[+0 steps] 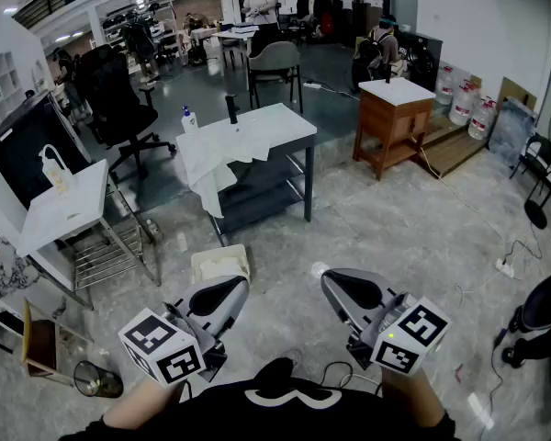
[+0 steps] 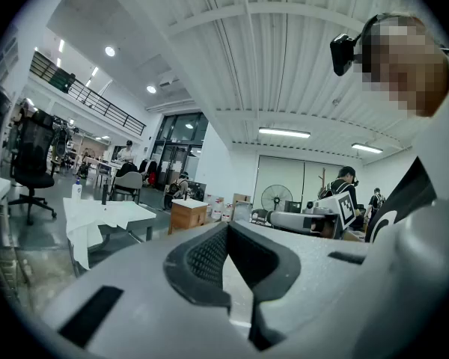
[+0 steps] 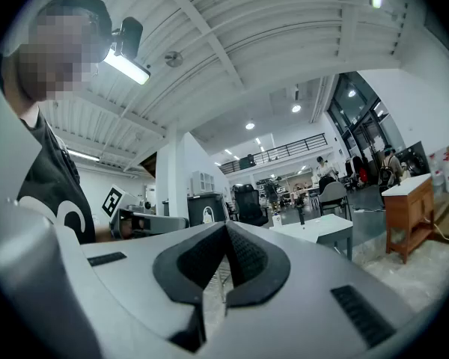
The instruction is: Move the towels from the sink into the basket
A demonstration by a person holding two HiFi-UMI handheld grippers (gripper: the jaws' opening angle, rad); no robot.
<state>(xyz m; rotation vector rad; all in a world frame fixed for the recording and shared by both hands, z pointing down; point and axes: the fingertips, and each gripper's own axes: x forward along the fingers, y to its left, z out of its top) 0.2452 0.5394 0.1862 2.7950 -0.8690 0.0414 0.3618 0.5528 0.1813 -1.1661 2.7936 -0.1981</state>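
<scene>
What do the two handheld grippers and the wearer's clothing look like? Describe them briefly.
The left gripper and right gripper are matching light grey shells that taper toward the front. Black textured pads line the jaws. Each gripper carries a white cube printed with black square markers, the left cube and the right cube. The person wears a black top with a white print.

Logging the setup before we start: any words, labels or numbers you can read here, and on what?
None readable.
Cubes on the left gripper and right gripper: square marker patterns, no words.
Bottle label: too small.
White jugs labels: blurred.
</scene>
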